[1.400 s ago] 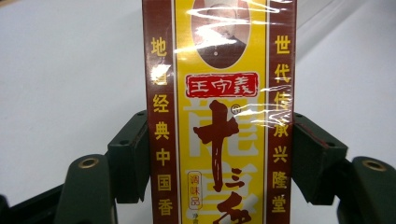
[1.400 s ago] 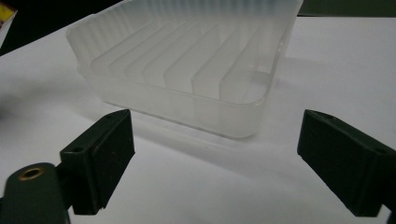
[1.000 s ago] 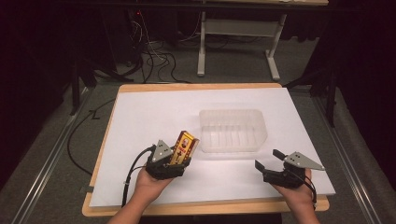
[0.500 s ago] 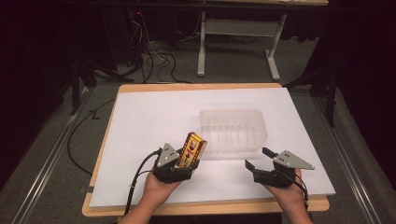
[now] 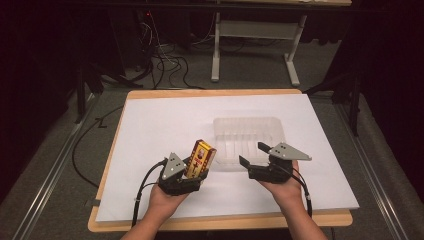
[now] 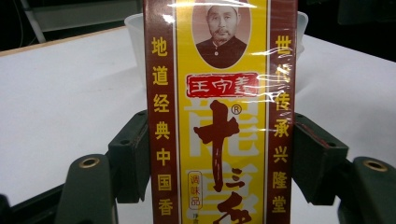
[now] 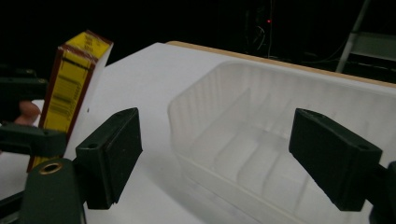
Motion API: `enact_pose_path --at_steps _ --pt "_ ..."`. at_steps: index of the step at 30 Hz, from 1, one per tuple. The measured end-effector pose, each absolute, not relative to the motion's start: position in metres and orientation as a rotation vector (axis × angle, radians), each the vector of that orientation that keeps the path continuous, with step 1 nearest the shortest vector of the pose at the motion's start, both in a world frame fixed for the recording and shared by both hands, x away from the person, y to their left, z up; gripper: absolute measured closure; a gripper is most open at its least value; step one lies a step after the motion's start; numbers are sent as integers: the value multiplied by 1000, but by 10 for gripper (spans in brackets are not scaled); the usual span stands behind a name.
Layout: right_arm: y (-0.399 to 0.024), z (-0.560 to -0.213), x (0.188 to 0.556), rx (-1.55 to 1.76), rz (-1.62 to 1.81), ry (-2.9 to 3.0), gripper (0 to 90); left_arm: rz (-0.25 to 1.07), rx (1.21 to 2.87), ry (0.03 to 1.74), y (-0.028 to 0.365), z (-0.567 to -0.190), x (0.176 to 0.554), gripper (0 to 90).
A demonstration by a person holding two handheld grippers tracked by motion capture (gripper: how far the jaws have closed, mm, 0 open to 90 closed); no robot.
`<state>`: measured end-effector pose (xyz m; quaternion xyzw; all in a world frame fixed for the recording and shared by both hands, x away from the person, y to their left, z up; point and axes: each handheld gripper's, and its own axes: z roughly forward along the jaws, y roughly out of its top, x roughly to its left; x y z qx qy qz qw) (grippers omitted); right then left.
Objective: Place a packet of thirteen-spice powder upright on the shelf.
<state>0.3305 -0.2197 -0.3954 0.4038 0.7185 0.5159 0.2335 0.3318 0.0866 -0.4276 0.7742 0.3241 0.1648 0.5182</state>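
Note:
A yellow and maroon box (image 5: pixel 201 157) printed with Chinese characters stands upright in my left gripper (image 5: pixel 196 174), which is shut on its lower part. The jaws press both narrow sides of the box (image 6: pixel 219 116) in the left gripper view. A clear plastic tray (image 5: pixel 247 121) lies on the white sheet just right of the box, with nothing in it. My right gripper (image 5: pixel 253 154) is open at the tray's near edge with nothing between its jaws. In the right gripper view (image 7: pixel 224 154) the tray (image 7: pixel 280 107) lies close ahead, and the box (image 7: pixel 70 84) stands at the left.
The white sheet (image 5: pixel 165 120) covers a wooden tabletop (image 5: pixel 215 93) whose edge shows all around. Beyond the table a white desk frame (image 5: pixel 255 30) and loose cables (image 5: pixel 165 62) sit on the dark floor. A metal rail (image 5: pixel 45 175) runs along the left.
My right hand has moved left and forward, from the table's near right corner up to the tray's near edge. The left hand and its box have barely shifted.

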Motion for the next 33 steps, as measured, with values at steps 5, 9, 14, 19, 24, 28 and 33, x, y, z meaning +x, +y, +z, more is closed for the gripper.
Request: enact_pose_path --at_steps 5,9,14,19,24,28,33 --pt "-207 -393 339 1090 1475 1969 173 393 1850 774 87 -427 330 327" --pt "-203 -395 336 1082 1487 1981 171 401 1845 779 86 -428 328 327" --pt "-196 -396 327 1081 1533 2015 153 402 1864 775 78 -430 326 327" --pt "-185 -399 325 1098 1606 2060 147 408 1877 757 64 -433 322 327" --pt "-180 -399 323 1099 1618 2068 153 401 1893 725 57 -435 316 327" --pt "-178 -399 321 1094 1624 2075 161 401 1888 715 54 -434 313 327" --pt "-175 -400 321 1118 1635 2083 181 404 1879 717 50 -434 313 327"
